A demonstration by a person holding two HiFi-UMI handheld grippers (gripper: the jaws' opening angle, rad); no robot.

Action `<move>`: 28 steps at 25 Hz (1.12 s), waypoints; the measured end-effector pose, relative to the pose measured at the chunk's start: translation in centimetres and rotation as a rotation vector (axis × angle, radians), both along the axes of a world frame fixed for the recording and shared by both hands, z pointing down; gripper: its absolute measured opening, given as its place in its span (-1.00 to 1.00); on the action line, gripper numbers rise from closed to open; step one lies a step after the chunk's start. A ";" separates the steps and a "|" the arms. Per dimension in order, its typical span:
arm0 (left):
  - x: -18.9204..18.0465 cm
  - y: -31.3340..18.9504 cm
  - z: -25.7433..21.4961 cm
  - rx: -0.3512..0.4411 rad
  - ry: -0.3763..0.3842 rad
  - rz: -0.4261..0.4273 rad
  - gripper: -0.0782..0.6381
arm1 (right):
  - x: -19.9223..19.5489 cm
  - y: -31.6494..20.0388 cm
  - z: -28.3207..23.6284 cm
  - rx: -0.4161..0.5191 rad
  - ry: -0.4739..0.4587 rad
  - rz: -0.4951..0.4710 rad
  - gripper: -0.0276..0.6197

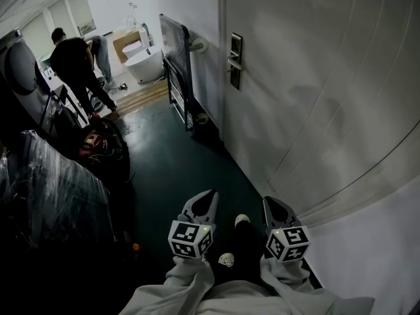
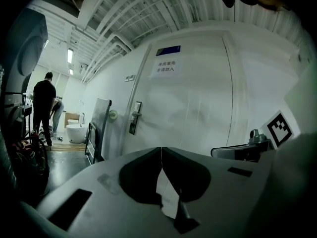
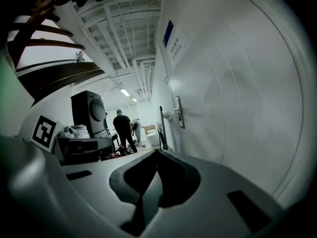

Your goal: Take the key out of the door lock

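Both tools are empty. The left gripper (image 2: 161, 150) has its jaws shut tip to tip with nothing between them, and the right gripper (image 3: 156, 152) is the same. They hang low side by side in front of the person, above the dark floor (image 1: 177, 169). The door lock (image 1: 235, 59) is a tall narrow plate with a lever handle. It sits on the white door (image 1: 321, 90) close to its far upright edge, ahead of the grippers, higher than they are and well apart from both. The key is too small to make out in any view, so I cannot tell whether it sits above or below the handle. The door runs along the person's right side, so the right gripper is on the lock's side and looks the nearer of the two, though not by much. The plate's long axis is upright. A key in it would most likely stick straight out from the door face toward the corridor. The pull would then go away from the door, after the person walks forward and raises a gripper to lock height.
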State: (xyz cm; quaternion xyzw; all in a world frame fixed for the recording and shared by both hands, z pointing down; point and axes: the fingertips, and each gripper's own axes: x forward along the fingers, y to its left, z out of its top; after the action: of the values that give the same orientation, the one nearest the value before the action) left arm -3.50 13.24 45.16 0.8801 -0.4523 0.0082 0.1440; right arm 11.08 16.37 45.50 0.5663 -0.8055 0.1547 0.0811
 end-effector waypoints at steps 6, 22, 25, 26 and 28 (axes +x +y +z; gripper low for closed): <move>0.4 -2.2 0.1 0.003 -0.008 -0.013 -0.74 | 0.2 -2.6 0.1 0.004 -0.004 -0.020 -0.75; 2.2 -14.8 0.6 -0.001 -0.049 -0.031 -0.74 | 0.5 -15.9 1.3 -0.023 -0.018 -0.087 -0.75; 2.2 -17.5 0.6 -0.011 -0.057 -0.041 -0.74 | 0.3 -18.8 1.3 -0.029 -0.018 -0.106 -0.75; 2.2 -18.5 0.6 -0.014 -0.058 -0.046 -0.74 | 0.4 -19.8 1.3 -0.032 -0.018 -0.111 -0.75; 2.2 -20.5 0.5 -0.017 -0.061 -0.055 -0.74 | 0.6 -21.8 1.4 -0.037 -0.017 -0.115 -0.75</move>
State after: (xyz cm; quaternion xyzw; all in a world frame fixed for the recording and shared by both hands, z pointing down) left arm -1.34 -7.21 45.70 0.8654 -0.4805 0.0349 0.1381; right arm 11.65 -5.41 46.90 0.5162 -0.8343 0.1695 0.0934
